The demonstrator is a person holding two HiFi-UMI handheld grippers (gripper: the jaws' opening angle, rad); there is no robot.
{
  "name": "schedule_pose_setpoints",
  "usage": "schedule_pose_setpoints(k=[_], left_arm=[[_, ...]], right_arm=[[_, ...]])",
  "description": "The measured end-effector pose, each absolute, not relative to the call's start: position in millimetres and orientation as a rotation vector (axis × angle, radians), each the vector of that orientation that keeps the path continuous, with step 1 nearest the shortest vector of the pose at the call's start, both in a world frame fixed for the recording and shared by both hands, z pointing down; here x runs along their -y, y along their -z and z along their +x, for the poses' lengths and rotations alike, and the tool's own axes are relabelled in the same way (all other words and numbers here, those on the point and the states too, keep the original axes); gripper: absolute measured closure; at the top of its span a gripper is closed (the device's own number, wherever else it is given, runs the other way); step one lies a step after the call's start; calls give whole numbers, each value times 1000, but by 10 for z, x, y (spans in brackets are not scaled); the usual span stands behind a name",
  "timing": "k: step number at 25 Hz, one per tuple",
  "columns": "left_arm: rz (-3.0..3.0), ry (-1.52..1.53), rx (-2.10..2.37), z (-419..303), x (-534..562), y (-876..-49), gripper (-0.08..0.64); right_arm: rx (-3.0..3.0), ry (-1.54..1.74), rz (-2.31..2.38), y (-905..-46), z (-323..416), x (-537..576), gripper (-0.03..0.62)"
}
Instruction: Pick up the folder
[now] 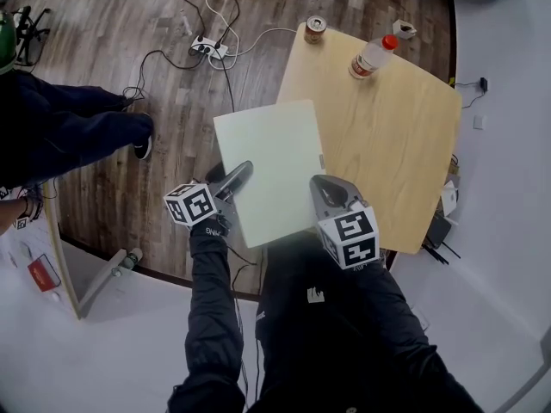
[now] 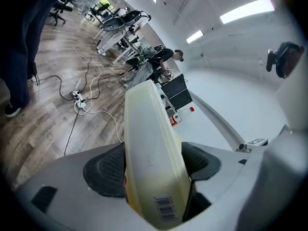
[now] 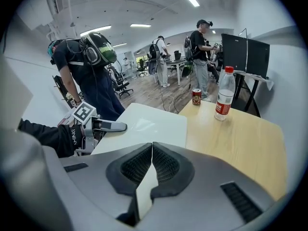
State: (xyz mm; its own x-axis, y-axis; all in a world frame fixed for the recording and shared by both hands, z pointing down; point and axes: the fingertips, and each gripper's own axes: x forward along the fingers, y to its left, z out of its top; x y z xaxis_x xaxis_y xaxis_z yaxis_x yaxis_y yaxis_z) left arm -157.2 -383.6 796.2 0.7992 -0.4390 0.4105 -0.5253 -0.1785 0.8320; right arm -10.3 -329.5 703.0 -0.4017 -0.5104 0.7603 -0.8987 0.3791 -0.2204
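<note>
The folder (image 1: 274,167) is a pale, flat sheet held level, half over the near left corner of the wooden table (image 1: 405,136) and half over the floor. My left gripper (image 1: 241,177) is shut on the folder's left edge; in the left gripper view the folder (image 2: 151,153) runs edge-on between the pads, a barcode near the camera. My right gripper (image 1: 320,189) is shut on the folder's near right edge. The right gripper view has the folder (image 3: 144,126) stretching away from the closed jaws, with the left gripper (image 3: 118,126) at its far side.
A clear water bottle with a red cap (image 1: 373,56) and a small can (image 1: 315,28) stand at the table's far edge. A power strip with cables (image 1: 209,46) lies on the wood floor. A person's dark legs (image 1: 77,127) are at left.
</note>
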Motion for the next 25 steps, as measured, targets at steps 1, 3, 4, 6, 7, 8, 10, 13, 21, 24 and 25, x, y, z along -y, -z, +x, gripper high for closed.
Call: schedule_pose_setpoints(k=[1,3,4,6,7,8,10,13,21,24,25], left_arm=[[1812,-92,756,-1586,3817,-7918,180],[1824,-91,782,-1604,3790,-7820,188],[1832,-90,796,-1614,3779,-7767,192],[1848,-85,824,-1644,3752,-7658,197],[1856,-80,837,-1661,3735,-7601,200],[1864,-76,850,-1674,3715,-7548,202],[1875,-67,874,-1692,3666,-7461,207],[1883,-49,907,-1712,3616,-7364,215],[1915,4,961,-1765,3438,-7083,225],[1941,28,998,-1762,3400,-6905,227],[1953,32,1009,-1753,3389,-6829,229]], right_arm=[[2056,-843,1211,-6994,-111,3286,568],[2067,-832,1213,-6930,-131,3262,568],[2074,-832,1211,-6898,-151,3243,568],[2089,-825,1214,-6822,-188,3215,568],[2095,-816,1220,-6779,-200,3206,568],[2101,-809,1225,-6737,-210,3192,568],[2112,-804,1227,-6664,-226,3141,568],[2121,-801,1229,-6592,-227,3062,568],[2133,-780,1264,-6417,-159,2879,568],[2137,-772,1286,-6340,-106,2836,568],[2139,-770,1293,-6302,-90,2828,568]])
